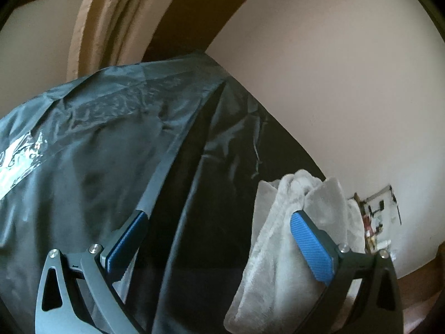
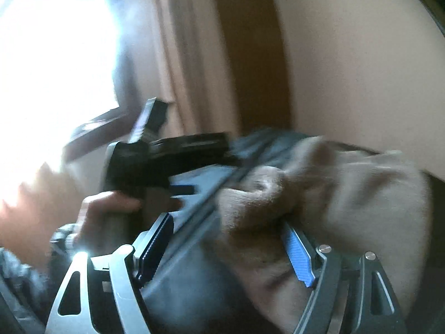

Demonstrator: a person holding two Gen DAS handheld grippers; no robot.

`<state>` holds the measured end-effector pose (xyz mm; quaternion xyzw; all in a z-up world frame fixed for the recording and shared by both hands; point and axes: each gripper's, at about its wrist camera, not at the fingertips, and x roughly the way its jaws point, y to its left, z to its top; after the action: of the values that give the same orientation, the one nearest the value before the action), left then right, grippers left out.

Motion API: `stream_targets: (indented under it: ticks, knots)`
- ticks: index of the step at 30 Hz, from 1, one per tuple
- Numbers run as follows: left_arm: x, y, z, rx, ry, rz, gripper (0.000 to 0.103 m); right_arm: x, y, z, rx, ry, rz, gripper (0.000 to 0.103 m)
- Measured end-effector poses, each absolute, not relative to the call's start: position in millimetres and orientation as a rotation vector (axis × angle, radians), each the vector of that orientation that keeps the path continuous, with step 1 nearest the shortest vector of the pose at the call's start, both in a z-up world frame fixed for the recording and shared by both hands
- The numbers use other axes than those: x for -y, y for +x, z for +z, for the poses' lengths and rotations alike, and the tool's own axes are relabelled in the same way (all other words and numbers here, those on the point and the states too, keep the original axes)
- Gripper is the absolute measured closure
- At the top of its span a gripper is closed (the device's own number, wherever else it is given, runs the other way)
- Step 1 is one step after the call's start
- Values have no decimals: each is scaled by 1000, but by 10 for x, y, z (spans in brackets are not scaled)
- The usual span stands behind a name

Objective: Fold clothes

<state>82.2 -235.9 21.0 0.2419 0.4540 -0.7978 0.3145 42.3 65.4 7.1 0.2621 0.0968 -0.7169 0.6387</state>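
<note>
A fluffy pale grey garment (image 1: 278,250) hangs over the edge of a dark teal fabric bin or hamper (image 1: 97,153). My left gripper (image 1: 219,236) is open, its blue pads (image 1: 311,250) spread wide; the right pad touches the fluffy garment and the left pad lies against the dark fabric. In the right wrist view, blurred, my right gripper (image 2: 230,247) is open around the bin's edge (image 2: 194,222) and the beige-looking fluffy garment (image 2: 319,194). The other gripper's black body (image 2: 167,153) and the hand holding it (image 2: 105,217) are to its left.
A cream wall (image 1: 333,83) and a brown door frame (image 1: 194,27) rise behind the bin. A clear tape strip (image 1: 22,161) crosses the bin's fabric. A bright window (image 2: 50,55) glares at the left, with a beige curtain (image 2: 180,69) beside it.
</note>
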Motion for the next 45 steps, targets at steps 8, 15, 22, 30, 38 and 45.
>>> stream_targets:
  ticks: [8, 15, 22, 30, 38, 45]
  knots:
    - [2306, 718, 205, -1156, 705, -2151, 0, -509, 260, -457, -99, 805, -1445, 24]
    - [2246, 569, 138, -1132, 795, -2185, 0, -1006, 291, -255, -53, 743, -1591, 24]
    - [2177, 394, -25, -1167, 919, -2217, 0, -1543, 216, -198, -30, 694, -1828, 24]
    - [1994, 687, 0, -1070, 931, -2200, 0, -1594, 238, -122, -328, 612, -2176, 24]
    - [1568, 902, 304, -802, 924, -2316, 0, -1536, 113, -294, -445, 709, -2208, 22]
    - [1507, 753, 41, -614, 1042, -2197, 0, -1575, -24, -365, -400, 787, -2178, 19]
